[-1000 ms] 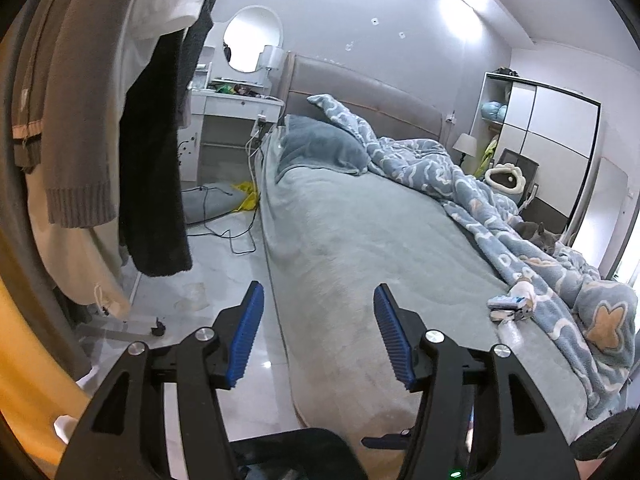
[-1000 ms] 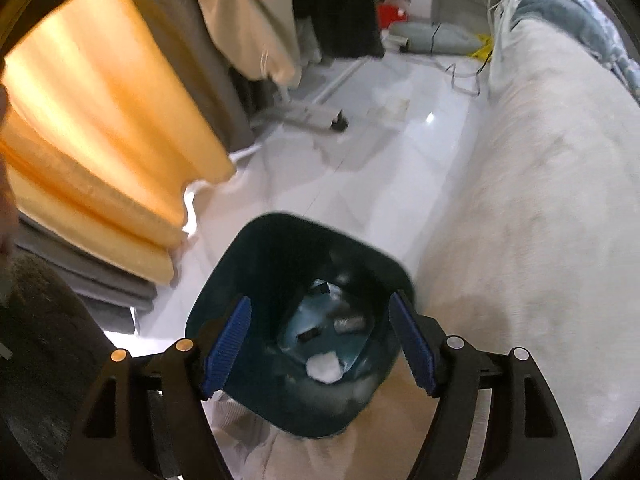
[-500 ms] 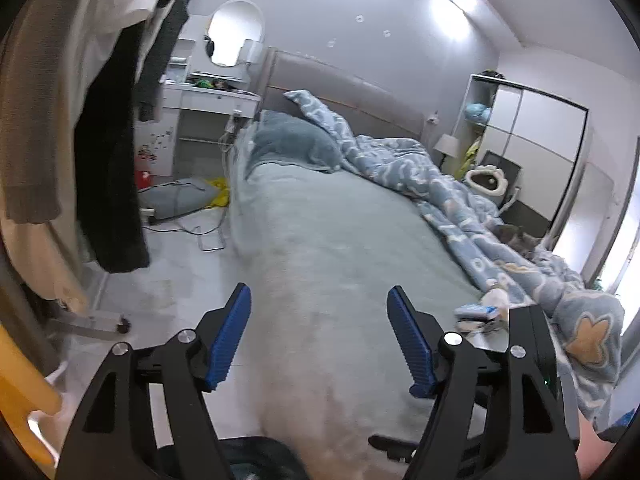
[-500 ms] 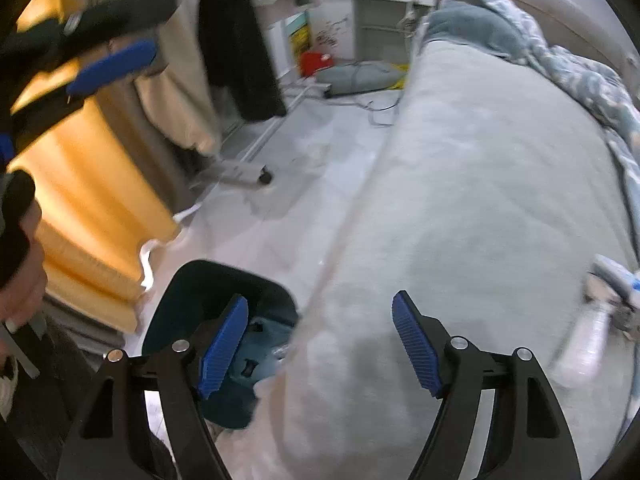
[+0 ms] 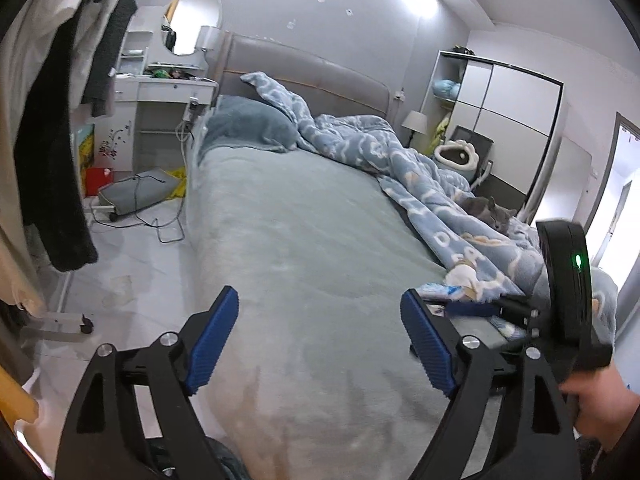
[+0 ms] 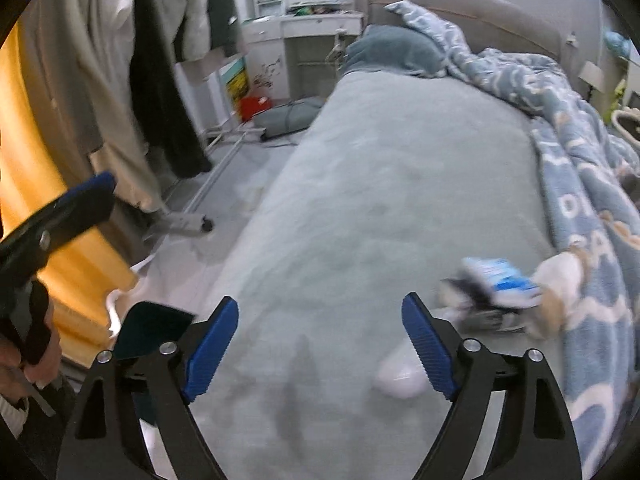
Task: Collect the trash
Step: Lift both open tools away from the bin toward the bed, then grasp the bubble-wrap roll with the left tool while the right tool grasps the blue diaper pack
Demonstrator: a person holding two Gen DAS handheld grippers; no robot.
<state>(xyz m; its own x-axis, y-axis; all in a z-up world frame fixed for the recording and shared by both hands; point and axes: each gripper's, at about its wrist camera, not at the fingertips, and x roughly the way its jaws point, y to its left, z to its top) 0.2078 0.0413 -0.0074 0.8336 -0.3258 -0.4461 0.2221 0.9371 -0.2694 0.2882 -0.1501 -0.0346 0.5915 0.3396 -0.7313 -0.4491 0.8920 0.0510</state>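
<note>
My right gripper (image 6: 320,344) is open and empty above the grey-green bed (image 6: 380,200). Ahead to its right lie a blue-and-white packet (image 6: 502,276) on a dark wrapper (image 6: 486,316), and a white plastic bottle (image 6: 400,376) just inside the right finger. The dark teal trash bin (image 6: 148,330) stands on the floor at the bed's left side. My left gripper (image 5: 320,344) is open and empty over the bed. The right gripper's body (image 5: 564,288) shows at the right of the left wrist view, hiding most of the trash.
A blue patterned duvet (image 5: 400,160) is bunched along the bed's right side, with a grey cat (image 5: 486,210) on it. Clothes hang on a rack (image 5: 52,120) at left above the white floor (image 5: 132,272). A vanity desk (image 5: 160,88) and cables sit by the headboard.
Both grippers have swung up and right from the trash bin toward the bed. The right gripper has come close to the packet and bottle. Both stay open.
</note>
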